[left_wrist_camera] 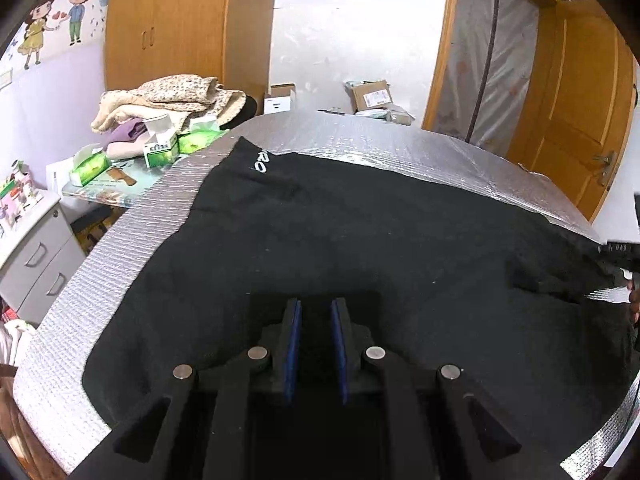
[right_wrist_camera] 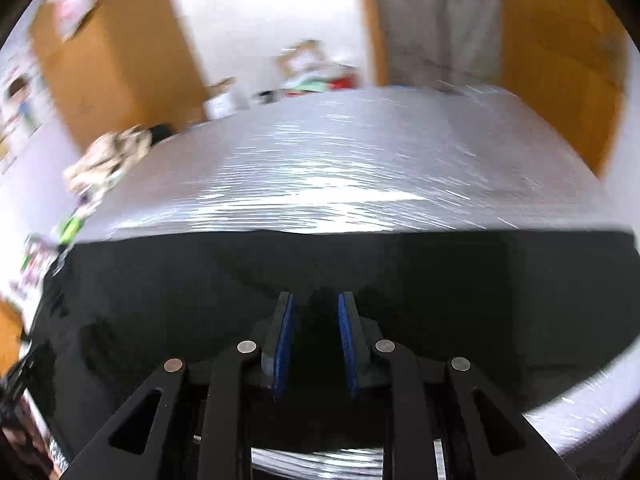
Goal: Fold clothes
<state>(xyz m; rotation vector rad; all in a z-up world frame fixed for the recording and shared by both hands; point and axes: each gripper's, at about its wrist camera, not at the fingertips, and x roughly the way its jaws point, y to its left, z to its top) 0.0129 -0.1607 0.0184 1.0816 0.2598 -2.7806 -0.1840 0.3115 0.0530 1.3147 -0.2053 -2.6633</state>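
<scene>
A black garment (left_wrist_camera: 360, 248) lies spread across a worktop covered in silvery quilted foil (left_wrist_camera: 132, 240), with white lettering (left_wrist_camera: 262, 162) showing near its far left corner and a rumpled fold toward its right edge. In the left wrist view, the left claw (left_wrist_camera: 316, 306) sits low over the near part of the cloth, its two blue-padded fingers (left_wrist_camera: 295, 320) held a narrow gap apart; dark fabric fills the space between them, but whether it is actually pinched cannot be told. The right wrist view is smeared by motion blur. There the right claw (right_wrist_camera: 316, 300) is likewise set over the garment (right_wrist_camera: 440, 280), fingers parted by a modest gap with black cloth behind them, and a grip cannot be confirmed either. Bare foil (right_wrist_camera: 340, 160) stretches beyond the cloth's far edge. Off the worktop's left side stand green tissue packs (left_wrist_camera: 90, 166), a heap of folded blankets (left_wrist_camera: 176, 98) and a grey drawer unit (left_wrist_camera: 36, 248). Wooden wardrobe doors (left_wrist_camera: 168, 24) and cardboard boxes (left_wrist_camera: 370, 96) sit farther back.
</scene>
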